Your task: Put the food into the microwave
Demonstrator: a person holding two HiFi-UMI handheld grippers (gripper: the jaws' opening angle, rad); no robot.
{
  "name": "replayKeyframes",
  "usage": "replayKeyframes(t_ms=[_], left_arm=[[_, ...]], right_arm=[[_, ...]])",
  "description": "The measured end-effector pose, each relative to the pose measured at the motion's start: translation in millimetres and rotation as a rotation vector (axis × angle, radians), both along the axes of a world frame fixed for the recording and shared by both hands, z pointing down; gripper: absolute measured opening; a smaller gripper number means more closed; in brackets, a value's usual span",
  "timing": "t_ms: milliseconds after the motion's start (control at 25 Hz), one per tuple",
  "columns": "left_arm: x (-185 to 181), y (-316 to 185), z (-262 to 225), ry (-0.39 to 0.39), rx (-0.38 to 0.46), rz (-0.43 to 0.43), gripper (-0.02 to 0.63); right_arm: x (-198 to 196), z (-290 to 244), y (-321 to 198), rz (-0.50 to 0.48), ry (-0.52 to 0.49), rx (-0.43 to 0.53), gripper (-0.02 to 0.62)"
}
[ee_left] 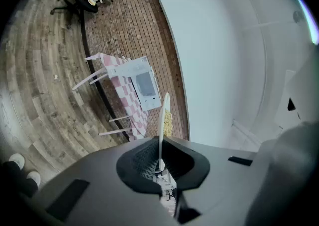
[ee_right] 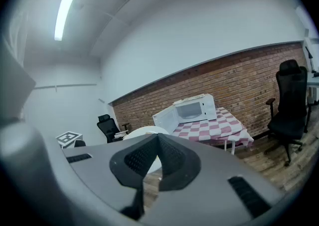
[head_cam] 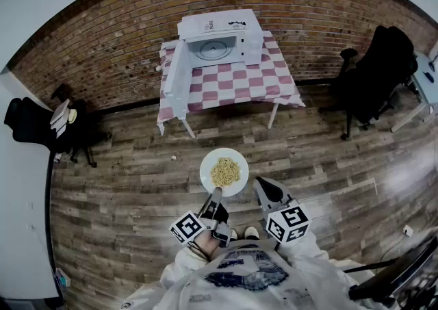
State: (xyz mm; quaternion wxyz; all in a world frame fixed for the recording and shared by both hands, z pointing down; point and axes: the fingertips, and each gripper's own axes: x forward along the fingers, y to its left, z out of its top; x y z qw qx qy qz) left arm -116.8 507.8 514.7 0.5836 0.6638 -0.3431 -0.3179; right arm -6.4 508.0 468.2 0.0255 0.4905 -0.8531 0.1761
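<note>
A white plate (head_cam: 224, 172) with a heap of yellow noodles (head_cam: 225, 171) hangs over the wooden floor, in front of me. My left gripper (head_cam: 215, 194) is shut on its near rim. In the left gripper view the plate (ee_left: 162, 115) shows edge-on between the jaws. My right gripper (head_cam: 259, 184) is just right of the plate, shut and holding nothing. The white microwave (head_cam: 220, 40) stands on a red-and-white checked table (head_cam: 274, 76) ahead, its door (head_cam: 176, 77) swung wide open to the left. In the right gripper view the microwave (ee_right: 193, 109) lies beyond the shut jaws.
A black office chair (head_cam: 380, 69) stands right of the table, beside a desk edge (head_cam: 426, 79). Another black chair (head_cam: 31, 120) with things on a small stand is at the far left. A brick wall (head_cam: 96, 42) runs behind the table. My shoes (head_cam: 252, 232) show below.
</note>
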Motion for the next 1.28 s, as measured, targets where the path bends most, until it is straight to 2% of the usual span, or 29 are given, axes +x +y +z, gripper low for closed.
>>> replayKeyframes(t_ms=[160, 200, 280, 320, 400, 560, 840, 1040, 1160, 1280], left_arm=[[-15, 10, 13, -0.186, 0.01, 0.012, 0.015], [-13, 12, 12, -0.164, 0.006, 0.012, 0.017], [-2, 14, 3, -0.056, 0.007, 0.006, 0.017], [0, 15, 2, -0.048, 0.008, 0.005, 0.015], [2, 17, 5, -0.085, 0.007, 0.006, 0.017], [13, 16, 9, -0.105, 0.005, -0.003, 0.015], [50, 13, 3, -0.058, 0.031, -0.006, 0.017], [60, 14, 21, -0.123, -0.014, -0.002, 0.017], [59, 11, 26, -0.19, -0.025, -0.005, 0.017], [65, 0, 19, -0.14, 0.001, -0.011, 0.017]], right_arm=[[2, -5, 7, 0.009, 0.002, 0.017, 0.014], [3, -5, 9, 0.012, 0.002, 0.018, 0.014], [6, -7, 12, 0.012, 0.0, 0.023, 0.014], [6, -7, 13, 0.009, -0.003, 0.025, 0.014], [10, -6, 16, 0.004, -0.018, 0.024, 0.014], [24, -4, 19, 0.002, -0.031, 0.023, 0.014], [56, 2, 19, -0.004, -0.055, 0.012, 0.014], [69, 10, 17, -0.014, -0.064, -0.008, 0.014], [76, 10, 13, -0.011, -0.058, -0.007, 0.015], [79, 12, 5, -0.008, -0.06, -0.016, 0.014]])
